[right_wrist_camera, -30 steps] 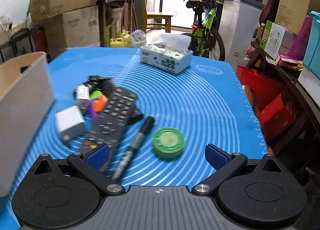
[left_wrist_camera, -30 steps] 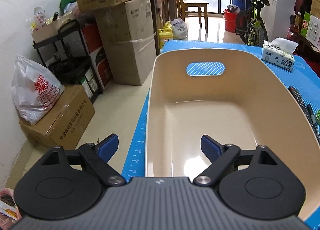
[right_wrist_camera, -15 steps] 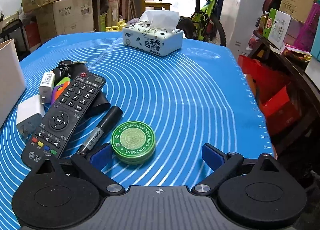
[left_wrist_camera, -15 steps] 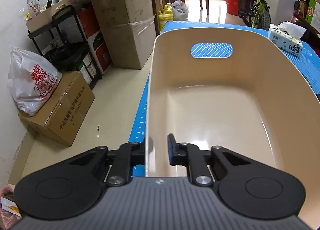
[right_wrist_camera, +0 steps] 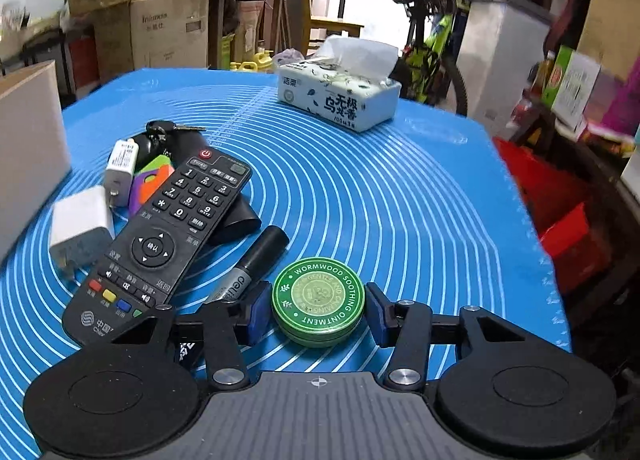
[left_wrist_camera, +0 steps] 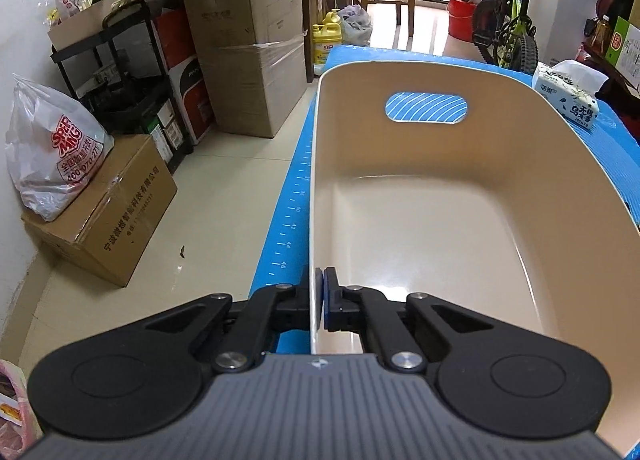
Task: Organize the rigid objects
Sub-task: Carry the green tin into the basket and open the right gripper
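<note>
Two grippers are at work on your blue-matted desk (right_wrist_camera: 400, 187). Your left gripper (left_wrist_camera: 319, 292) has its jaws clamped shut on the near left wall of the beige bin (left_wrist_camera: 560, 187), one pad outside the rim and one inside. The bin's inside shows nothing in it, and its far wall has an oval handle slot.

Your right gripper (right_wrist_camera: 318, 314) sits low over the mat with its jaws closing around the green ointment tin (right_wrist_camera: 318, 302). The tin lies flat between the blue pads; the left pad is just beside its edge and a thin gap shows at the right pad, so the pads are not yet pressing it.

Take the tin as your landmark for the rest. Just left of it, touching the left finger, lies the black marker (right_wrist_camera: 250, 266), pointing up and to the right. Left of the marker is the black remote (right_wrist_camera: 160, 236), partly resting on a dark flat thing. Further left of the remote are a white charger (right_wrist_camera: 80, 227) and a smaller white adapter (right_wrist_camera: 122, 169), with coloured tags and a key bunch (right_wrist_camera: 160, 131) beyond them. Well beyond the tin, near the desk's far edge, stands the tissue pack (right_wrist_camera: 340, 93). The bin's wall shows at the far left.
</note>
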{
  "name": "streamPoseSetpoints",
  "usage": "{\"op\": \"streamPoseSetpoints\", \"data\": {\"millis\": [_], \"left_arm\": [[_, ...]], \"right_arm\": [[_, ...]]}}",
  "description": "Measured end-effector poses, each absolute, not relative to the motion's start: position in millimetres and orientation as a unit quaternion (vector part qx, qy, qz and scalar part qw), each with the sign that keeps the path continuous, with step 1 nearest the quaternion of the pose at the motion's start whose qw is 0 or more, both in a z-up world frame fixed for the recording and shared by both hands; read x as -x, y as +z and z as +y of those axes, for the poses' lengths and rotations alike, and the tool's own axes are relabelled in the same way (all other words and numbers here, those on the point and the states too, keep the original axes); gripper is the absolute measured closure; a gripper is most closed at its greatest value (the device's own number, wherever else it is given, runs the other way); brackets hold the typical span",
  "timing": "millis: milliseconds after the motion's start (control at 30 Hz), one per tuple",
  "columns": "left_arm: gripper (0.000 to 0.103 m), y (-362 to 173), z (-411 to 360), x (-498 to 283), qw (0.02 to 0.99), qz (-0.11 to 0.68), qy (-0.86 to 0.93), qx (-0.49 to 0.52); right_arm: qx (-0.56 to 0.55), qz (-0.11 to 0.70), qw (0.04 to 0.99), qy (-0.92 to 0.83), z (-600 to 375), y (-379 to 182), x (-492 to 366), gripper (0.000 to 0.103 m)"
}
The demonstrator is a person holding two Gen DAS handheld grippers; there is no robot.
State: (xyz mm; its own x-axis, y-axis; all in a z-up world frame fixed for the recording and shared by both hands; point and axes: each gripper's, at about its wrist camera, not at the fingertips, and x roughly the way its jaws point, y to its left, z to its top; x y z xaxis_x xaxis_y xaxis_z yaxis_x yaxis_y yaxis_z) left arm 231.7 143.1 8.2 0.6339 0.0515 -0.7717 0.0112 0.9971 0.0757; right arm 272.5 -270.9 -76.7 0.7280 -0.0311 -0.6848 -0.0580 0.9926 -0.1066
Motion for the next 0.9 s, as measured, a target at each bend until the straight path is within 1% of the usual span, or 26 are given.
{"op": "streamPoseSetpoints", "data": {"millis": [200, 500, 733, 900], "left_arm": [[0.099, 8, 142, -232, 0.903, 0.427, 0.012, -0.033], [0.099, 7, 143, -232, 0.904, 0.427, 0.014, -0.031], [0.099, 6, 143, -232, 0.904, 0.426, 0.014, -0.03], [0.099, 6, 143, -232, 0.905, 0.425, 0.014, -0.031]], "right_arm": [[0.044, 0.344, 0.938, -0.014, -270, -56, -256, 0.05], [0.031, 0.292, 0.956, -0.001, -247, 10, -229, 0.05], [0.041, 0.233, 0.969, 0.07, -182, 63, -226, 0.05], [0.048, 0.218, 0.966, 0.134, -123, 76, -238, 0.05]]}}
